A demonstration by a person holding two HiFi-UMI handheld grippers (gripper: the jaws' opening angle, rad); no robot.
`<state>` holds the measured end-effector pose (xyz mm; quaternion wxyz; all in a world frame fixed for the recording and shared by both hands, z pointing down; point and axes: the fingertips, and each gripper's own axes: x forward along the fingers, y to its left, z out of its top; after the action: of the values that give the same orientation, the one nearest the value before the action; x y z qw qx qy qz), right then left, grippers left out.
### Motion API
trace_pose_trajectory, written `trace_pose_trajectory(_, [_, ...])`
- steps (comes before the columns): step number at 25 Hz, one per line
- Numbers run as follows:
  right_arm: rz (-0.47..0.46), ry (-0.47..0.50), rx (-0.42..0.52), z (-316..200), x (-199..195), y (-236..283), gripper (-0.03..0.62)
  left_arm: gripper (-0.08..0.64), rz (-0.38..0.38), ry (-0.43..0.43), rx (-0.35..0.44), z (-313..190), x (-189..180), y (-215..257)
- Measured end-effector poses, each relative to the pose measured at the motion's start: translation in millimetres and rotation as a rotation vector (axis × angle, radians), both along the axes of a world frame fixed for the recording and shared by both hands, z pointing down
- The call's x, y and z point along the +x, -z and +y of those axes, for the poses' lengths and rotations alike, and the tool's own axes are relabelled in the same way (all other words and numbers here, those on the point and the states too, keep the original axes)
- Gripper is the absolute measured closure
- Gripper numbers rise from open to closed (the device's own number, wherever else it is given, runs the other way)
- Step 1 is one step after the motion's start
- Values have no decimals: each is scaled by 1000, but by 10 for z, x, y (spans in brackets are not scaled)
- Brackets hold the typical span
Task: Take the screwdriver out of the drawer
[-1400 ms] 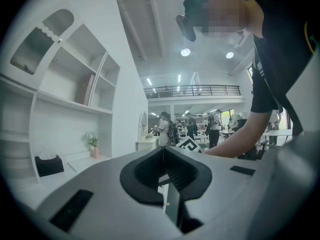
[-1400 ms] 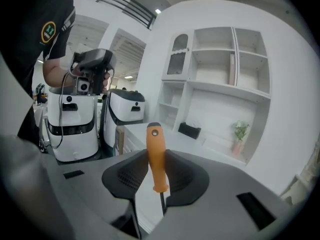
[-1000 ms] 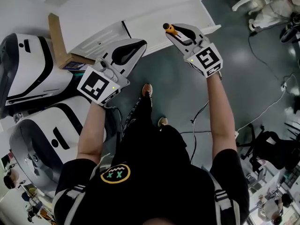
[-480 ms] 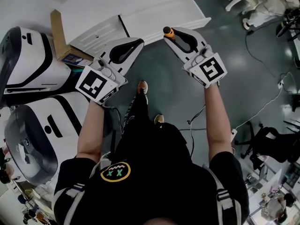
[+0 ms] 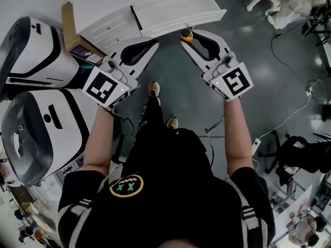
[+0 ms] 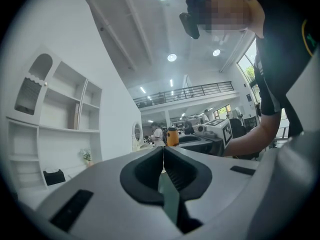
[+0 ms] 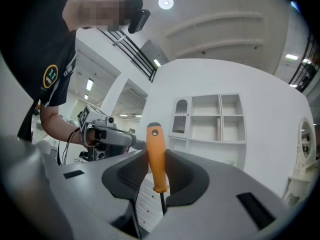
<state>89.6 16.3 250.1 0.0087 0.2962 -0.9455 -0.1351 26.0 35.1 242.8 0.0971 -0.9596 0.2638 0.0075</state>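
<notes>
the screwdriver [image 5: 186,34] is held in the right gripper [image 5: 189,38], clear of the white cabinet [image 5: 170,12] seen at the top of the head view. it is carried over the dark floor [image 5: 279,76], just short of the cabinet's front edge. in the right gripper view the jaws of the right gripper [image 7: 155,153] are seen narrowed onto the orange handle of the screwdriver [image 7: 154,144]. the handle's black-capped end is pushed out past the fingertips, and the thin dark shank is run back between the jaws.

the left gripper [image 5: 153,46] is held beside it, apart from the right one and at about the same height. in its own view the jaws of the left gripper [image 6: 163,152] are seen pressed together at the tips, with nothing caught between them. past those tips the orange handle and the marker cube [image 6: 227,131] of the other gripper can be made out.

two white-and-black machines [image 5: 31,66] are stood to the left of the person, and a cardboard piece [image 5: 70,27] is leaned between them and the cabinet. cables [image 5: 295,118] are trailed over the floor on the right. a white shelf unit [image 7: 215,119] is seen against the wall in both gripper views.
</notes>
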Motion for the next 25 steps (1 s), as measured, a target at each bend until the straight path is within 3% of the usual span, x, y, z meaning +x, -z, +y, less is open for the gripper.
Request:
trace_pose_trajectory(9, [-20,-6,6,585,56,148,462,540,-2,-4,1,511,85,91])
trace_pose_trajectory(25, [-78,-111,15,852,-14,369,461,540,20,-101,0,575,-13,265])
